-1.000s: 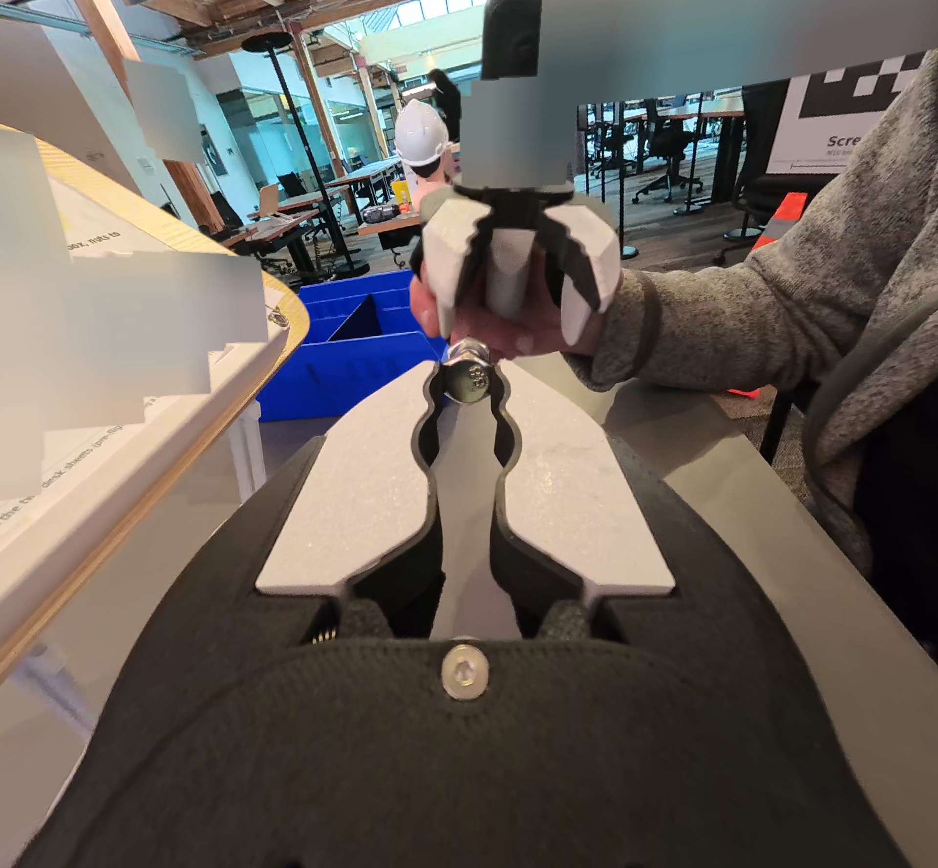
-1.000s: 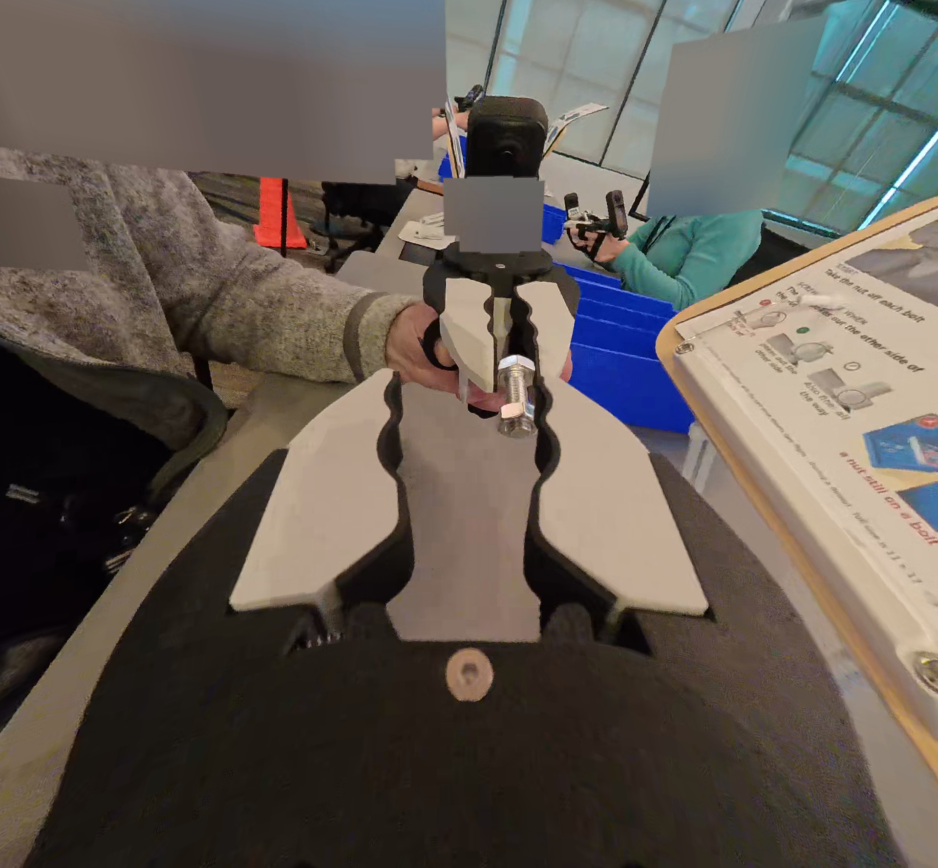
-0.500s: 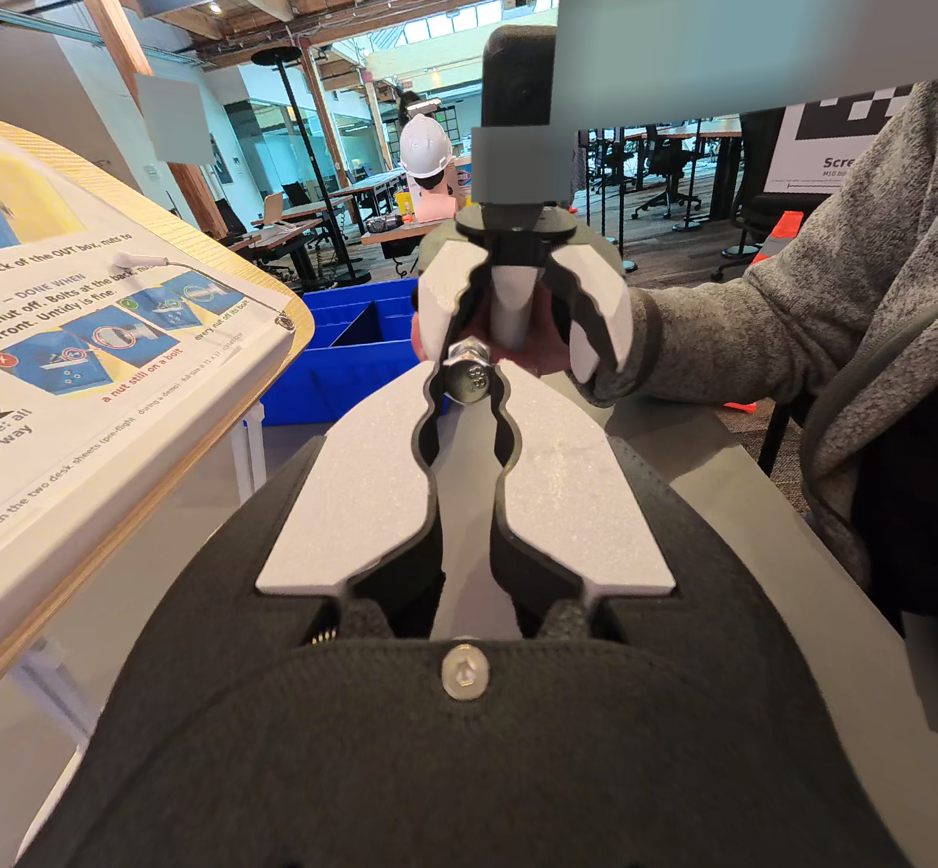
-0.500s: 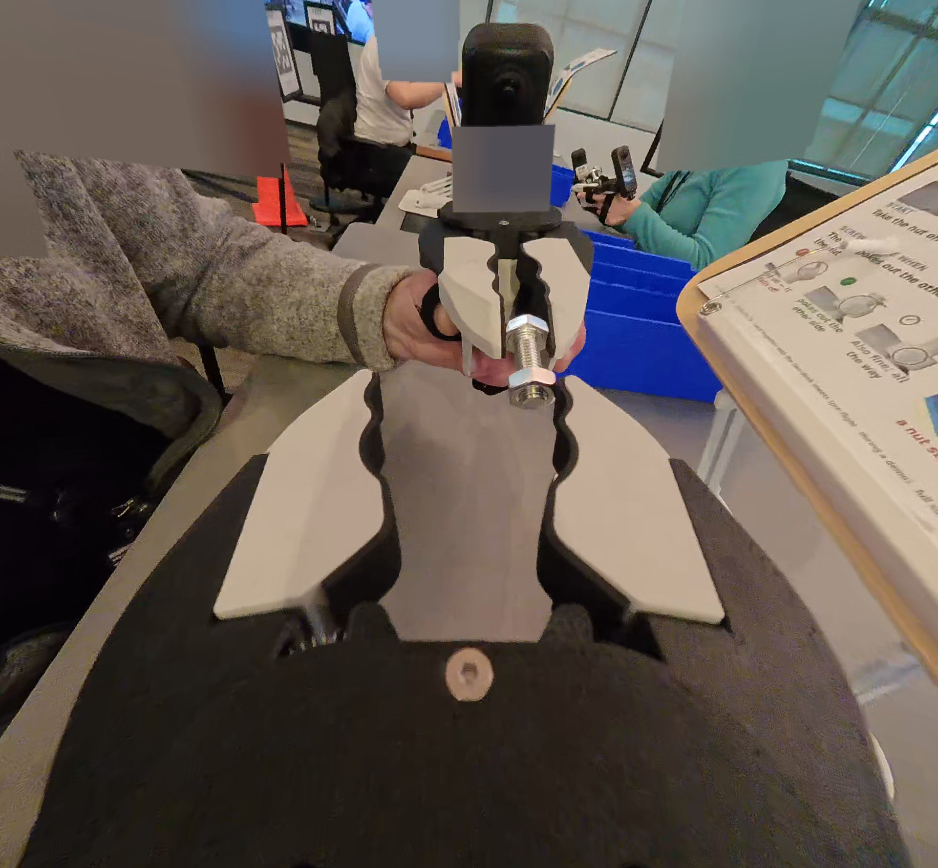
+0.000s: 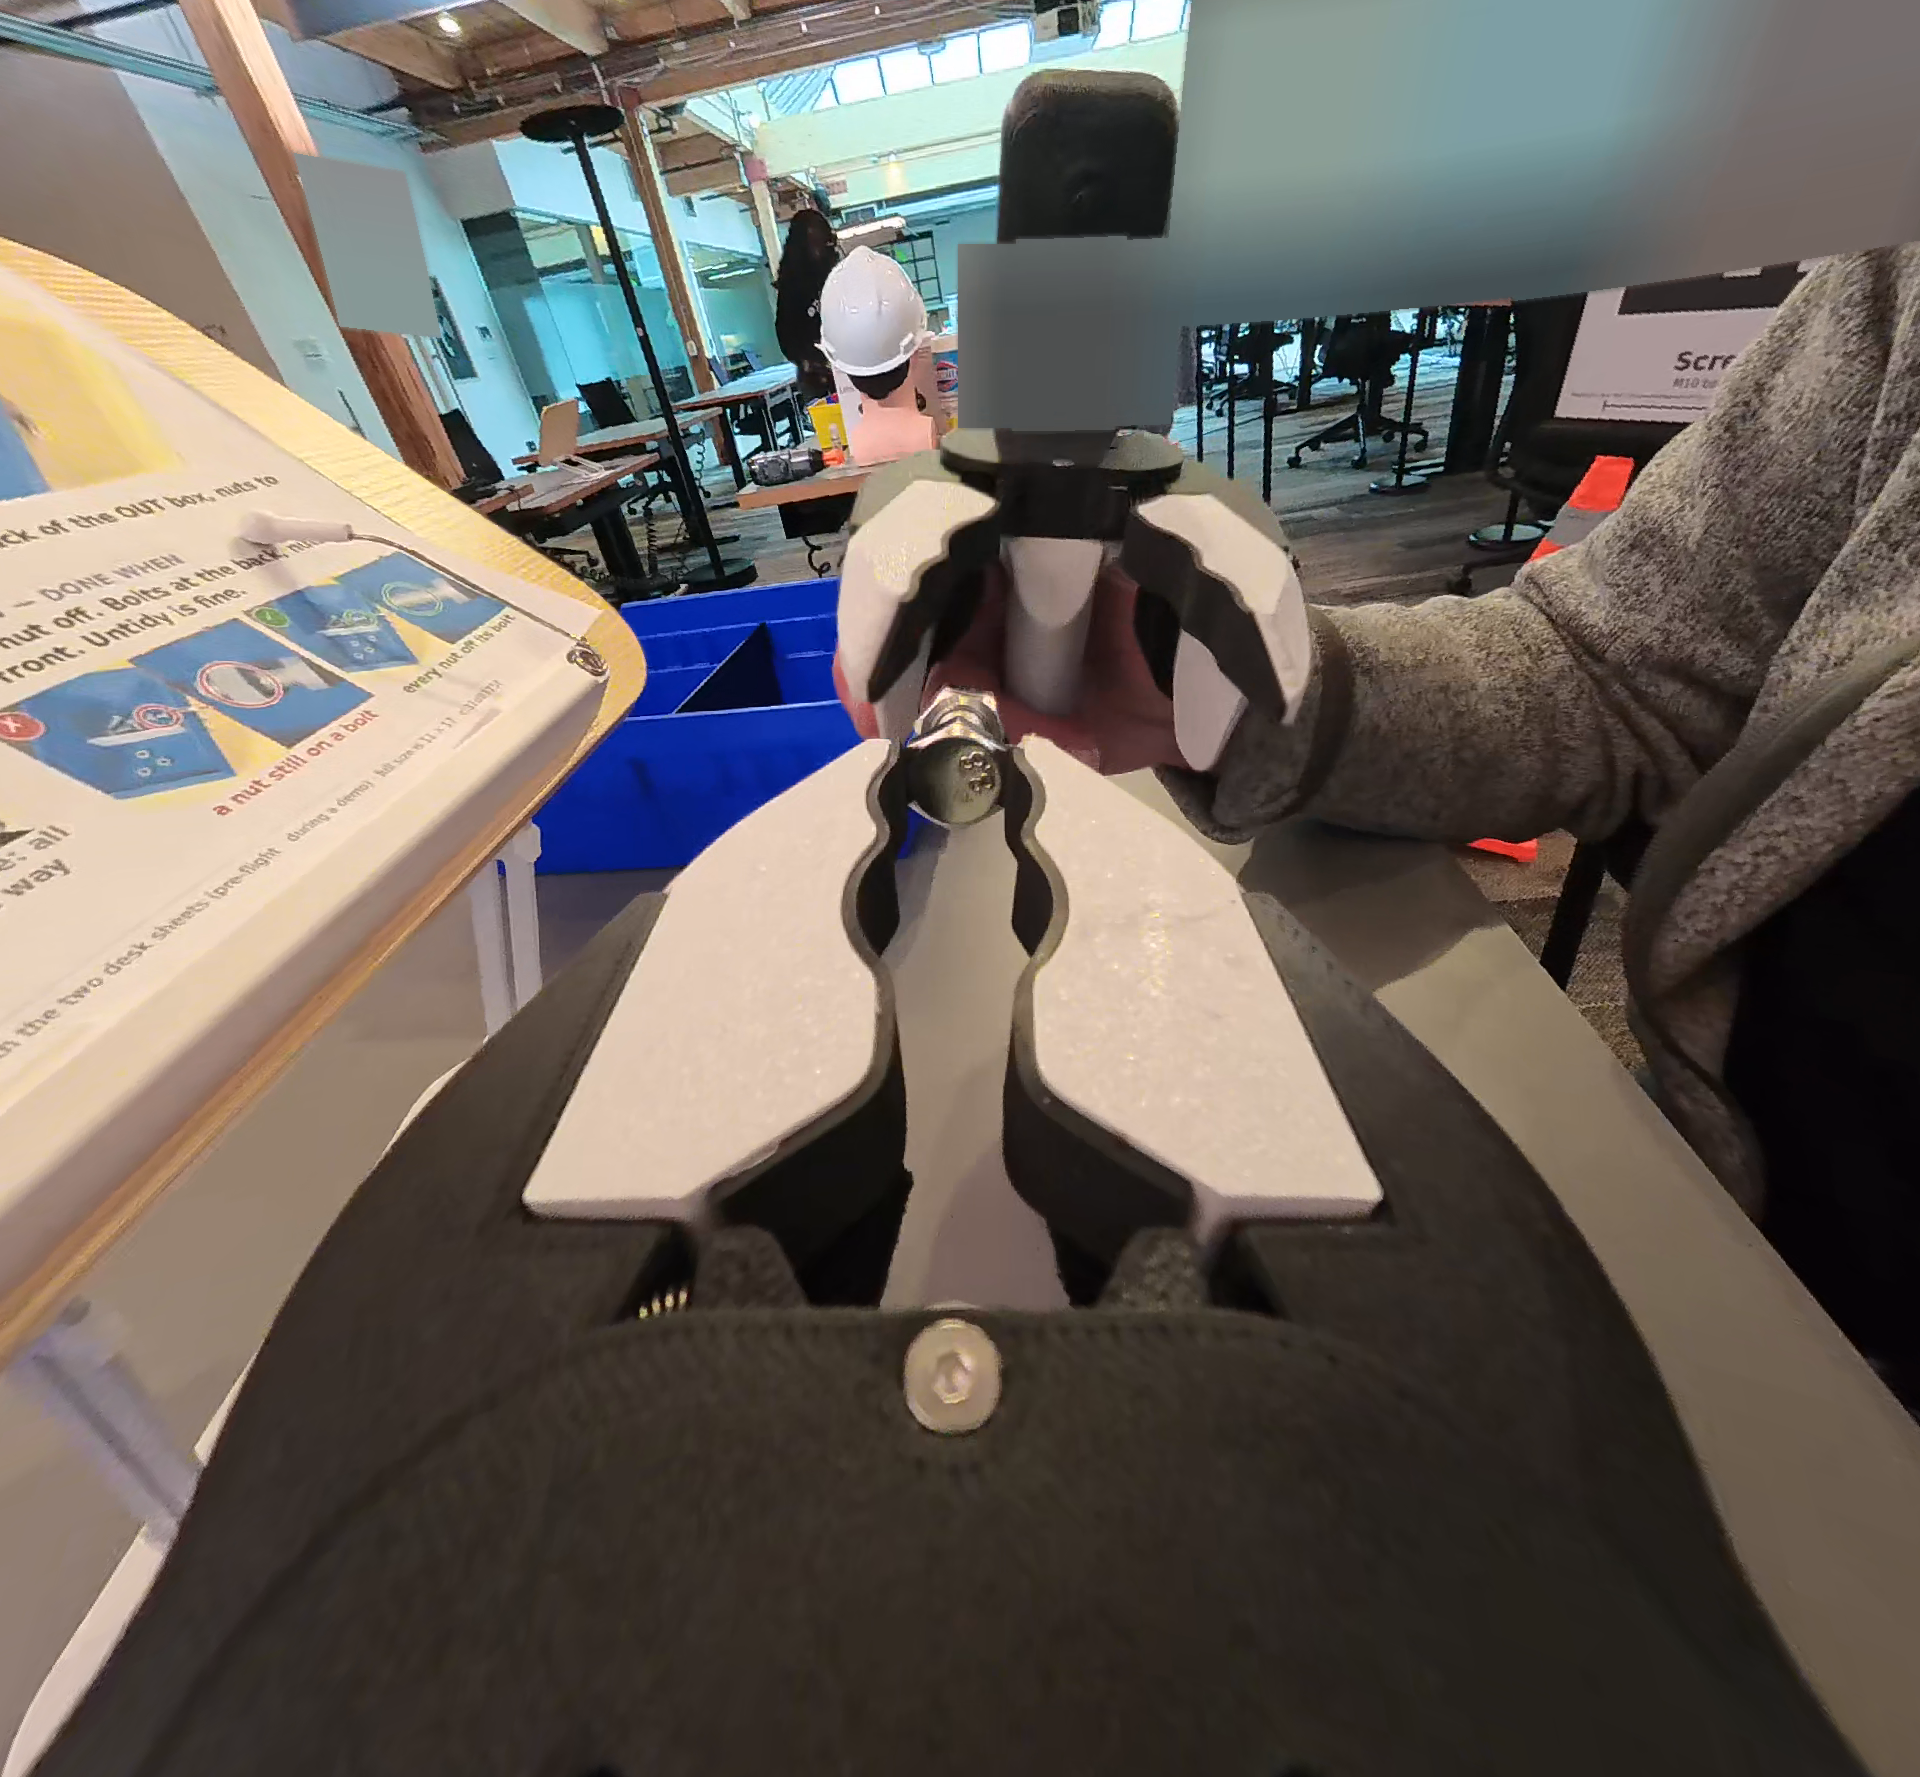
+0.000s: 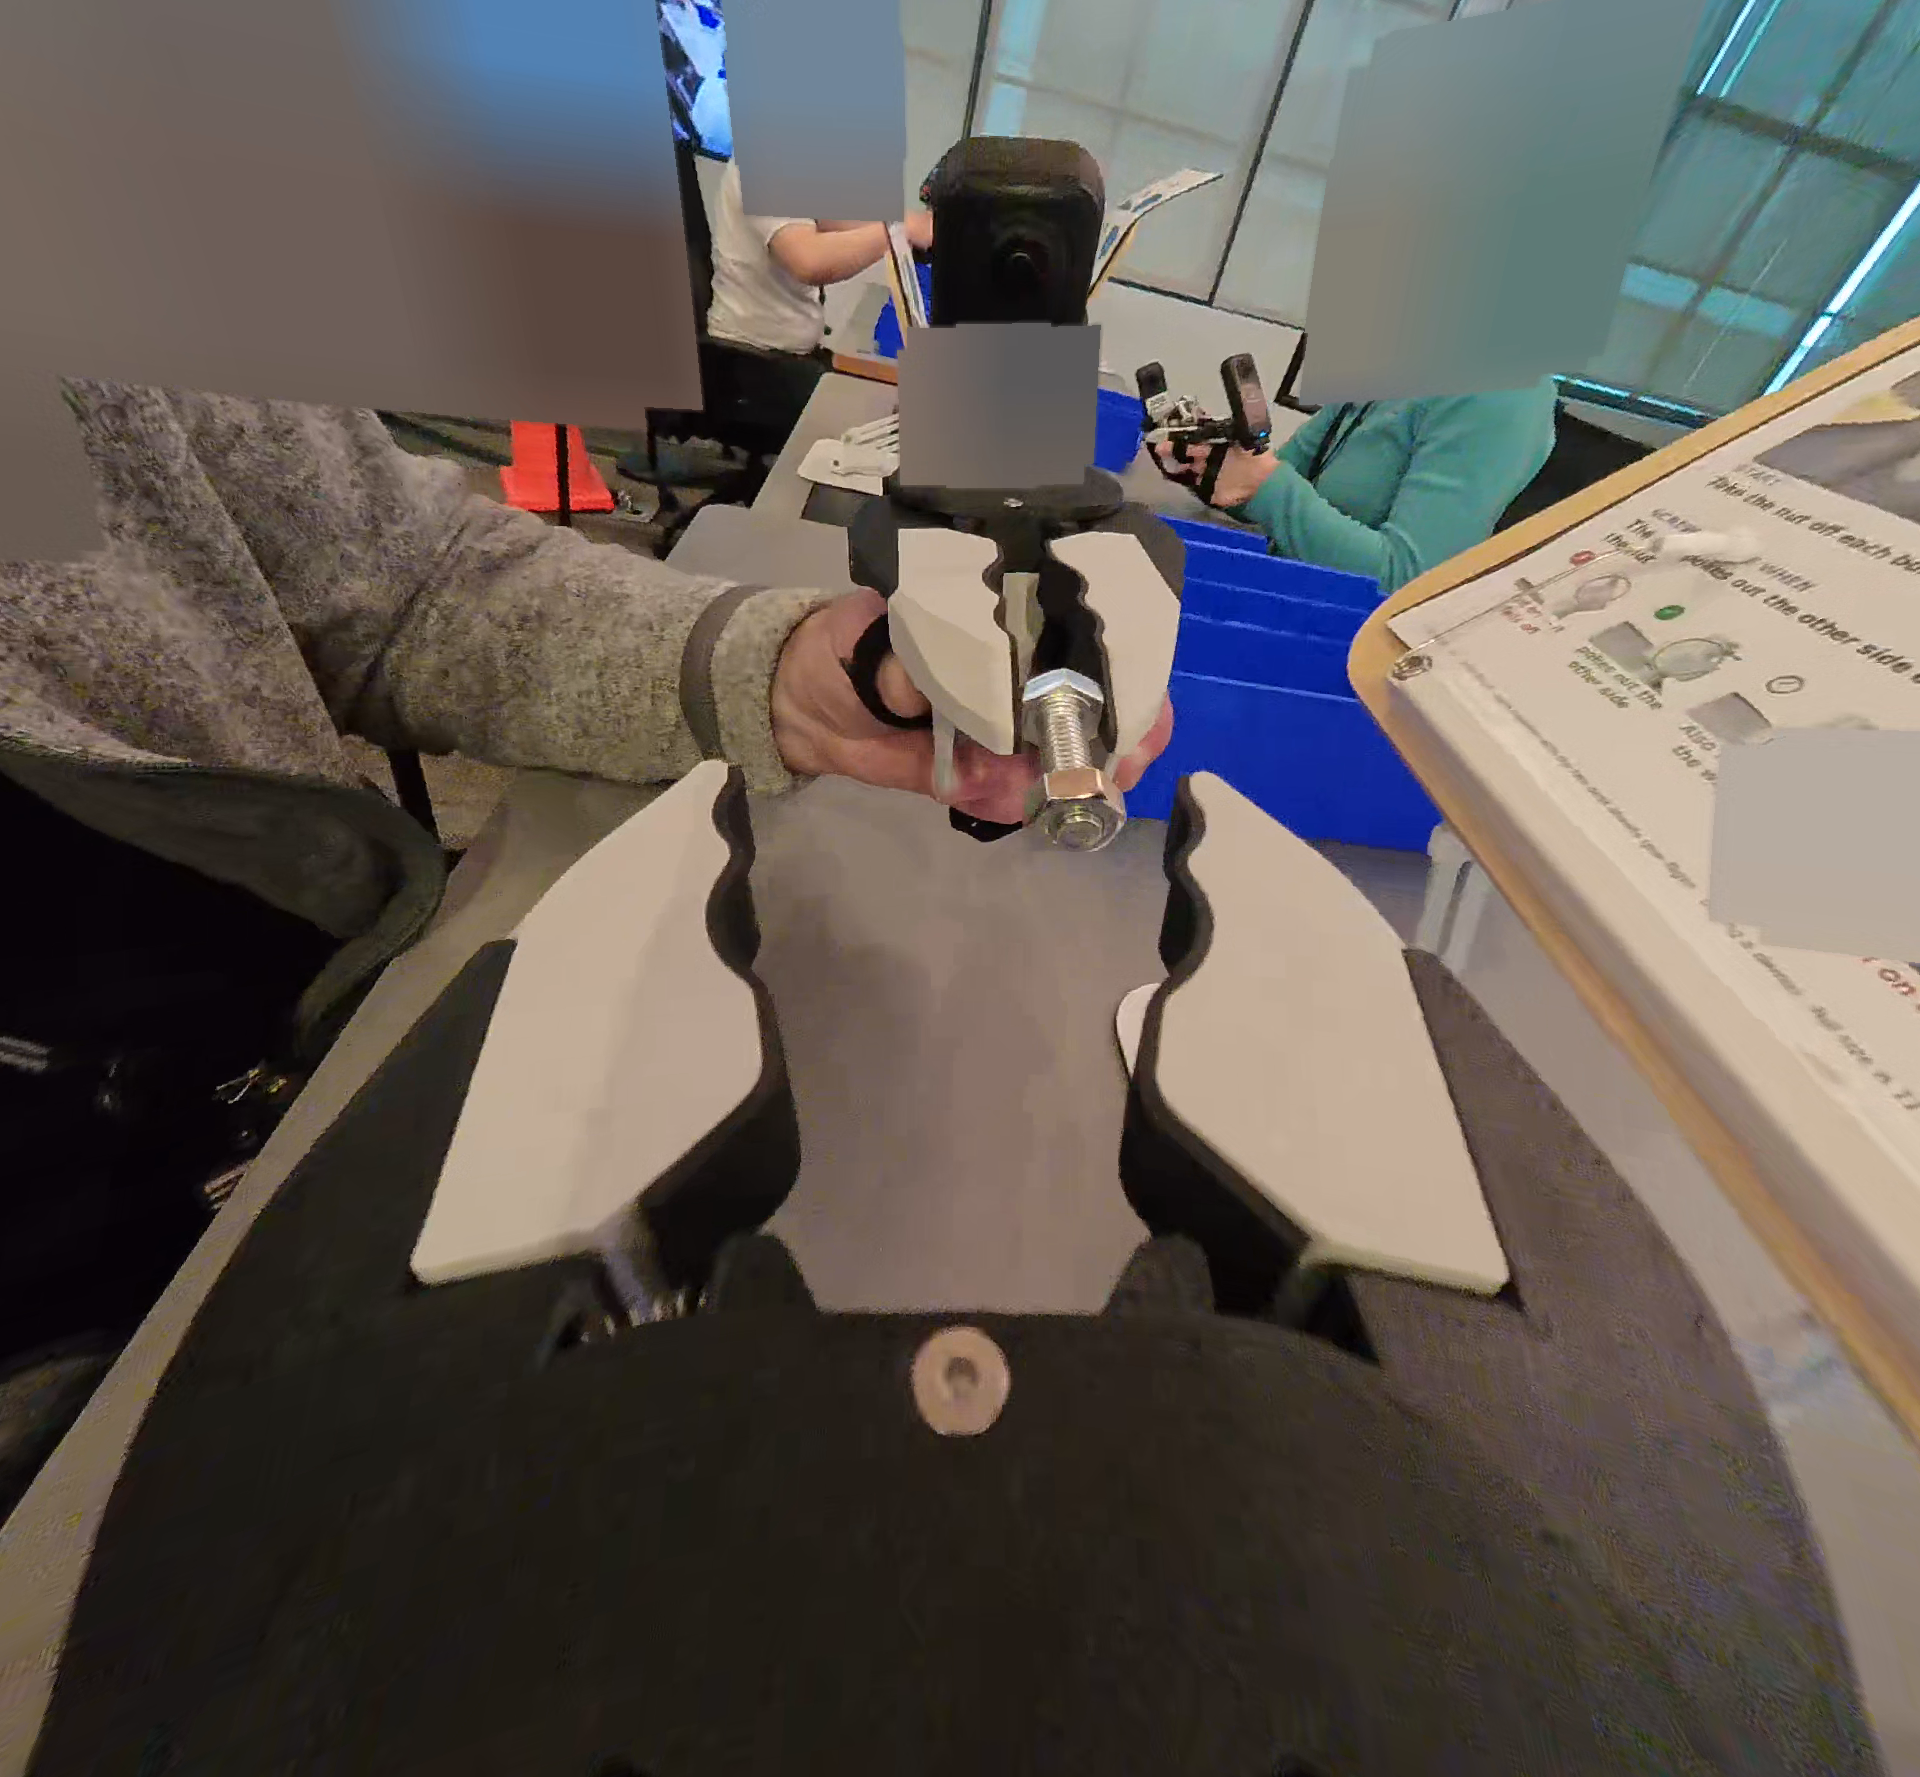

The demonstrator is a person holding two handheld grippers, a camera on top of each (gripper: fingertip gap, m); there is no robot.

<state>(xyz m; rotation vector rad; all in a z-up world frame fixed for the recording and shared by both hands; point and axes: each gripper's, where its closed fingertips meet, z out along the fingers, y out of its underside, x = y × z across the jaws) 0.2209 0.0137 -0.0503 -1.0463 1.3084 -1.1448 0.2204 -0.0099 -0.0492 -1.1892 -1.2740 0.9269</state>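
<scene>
Left claw [image 5: 956, 771] is clamped on the hex head of a steel bolt [image 5: 958, 777], its threaded end pointing at the right claw [image 6: 961, 823], whose fingers stand wide apart, just short of the nut [image 6: 1081, 808]. Below them runs the grey bench [image 6: 935, 1000], blue bins [image 5: 717, 719] at its far edge, an instruction board [image 5: 260, 688] beside. Only the right wrist view shows the threads and the nut face.

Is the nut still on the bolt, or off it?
On. The nut sits at the threaded end of the bolt, whose head the left hand-held gripper clamps.
</scene>
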